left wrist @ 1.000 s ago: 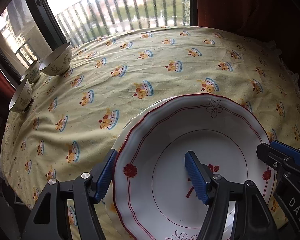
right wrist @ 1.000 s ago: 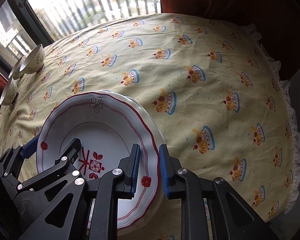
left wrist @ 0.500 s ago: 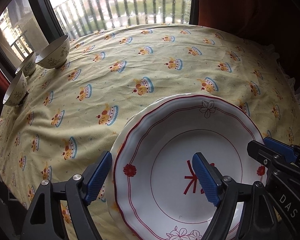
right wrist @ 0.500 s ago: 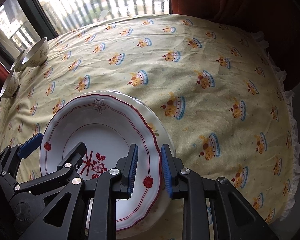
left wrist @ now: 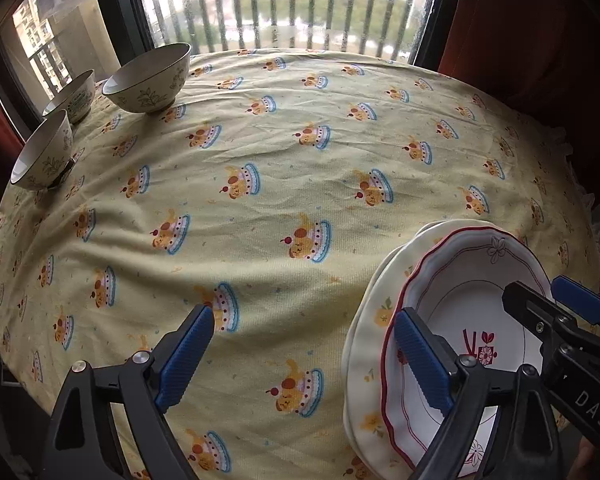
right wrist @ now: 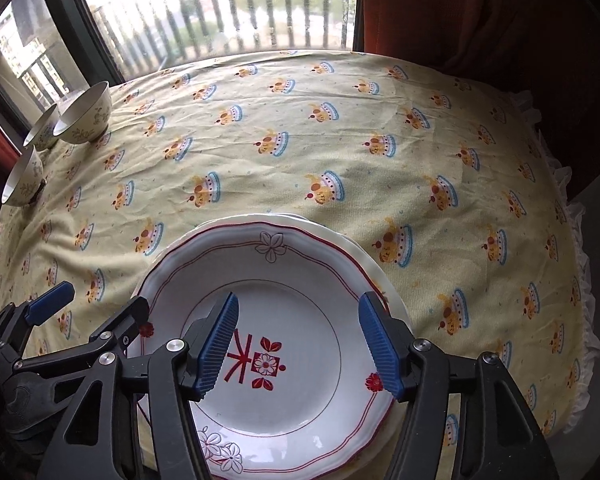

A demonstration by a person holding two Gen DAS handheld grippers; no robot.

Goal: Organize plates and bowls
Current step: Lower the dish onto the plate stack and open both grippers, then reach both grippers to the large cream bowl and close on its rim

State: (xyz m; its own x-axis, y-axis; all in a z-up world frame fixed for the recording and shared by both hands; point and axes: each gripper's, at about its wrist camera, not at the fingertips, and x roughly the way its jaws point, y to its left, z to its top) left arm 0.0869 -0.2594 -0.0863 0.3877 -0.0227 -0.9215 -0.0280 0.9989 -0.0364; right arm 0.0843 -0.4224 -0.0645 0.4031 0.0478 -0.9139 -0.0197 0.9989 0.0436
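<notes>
Porcelain sits closest to us: the red-rimmed plate (right wrist: 284, 344) rests on a cream plate (left wrist: 370, 332), the stack near the worktop (right wrist: 340, 168) edge at six o'clock. Our right gripper (right wrist: 298, 346) hangs over it, jaws spread and holding nothing; our left gripper (left wrist: 304, 354), at about nine o'clock of the stack, is spread too. A careless sweep could nudge the stack off the near edge. Far off at ten o'clock, three bowls (left wrist: 148, 78) crowd the corner; we could knock one over the side, or chip rims when nesting them.
</notes>
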